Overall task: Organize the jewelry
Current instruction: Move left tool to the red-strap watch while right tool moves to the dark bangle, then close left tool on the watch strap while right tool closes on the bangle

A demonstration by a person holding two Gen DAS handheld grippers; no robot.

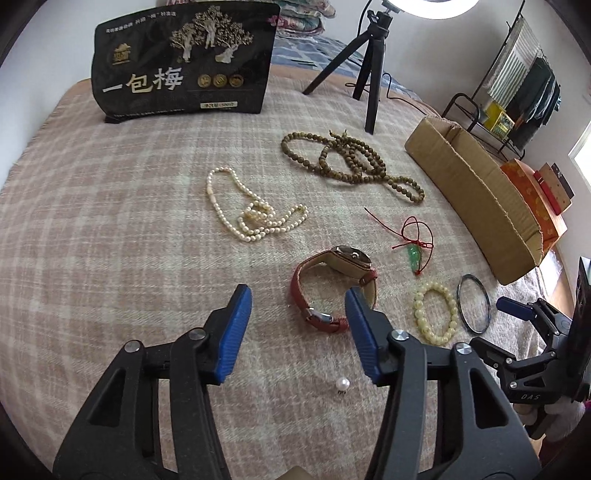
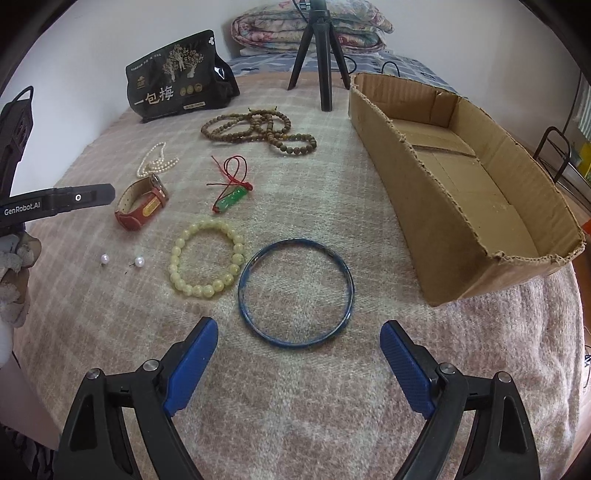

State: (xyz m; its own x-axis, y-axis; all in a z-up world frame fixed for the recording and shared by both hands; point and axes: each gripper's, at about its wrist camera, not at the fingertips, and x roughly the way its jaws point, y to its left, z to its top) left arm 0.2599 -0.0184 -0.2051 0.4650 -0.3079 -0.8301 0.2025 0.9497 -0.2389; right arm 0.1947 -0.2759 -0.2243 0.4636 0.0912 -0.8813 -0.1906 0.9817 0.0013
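Jewelry lies on a plaid blanket. My left gripper is open and empty above a red-strapped watch and a loose pearl. My right gripper is open and empty just in front of a dark blue bangle. A pale yellow bead bracelet lies left of the bangle. A green pendant on red cord, a brown bead necklace, a pearl necklace and two loose pearls lie further off. An open, empty cardboard box stands at the right.
A black snack bag stands at the back of the bed. A black tripod with a ring light stands behind the bead necklace. Folded quilts lie beyond. A clothes rack and orange boxes are beside the bed.
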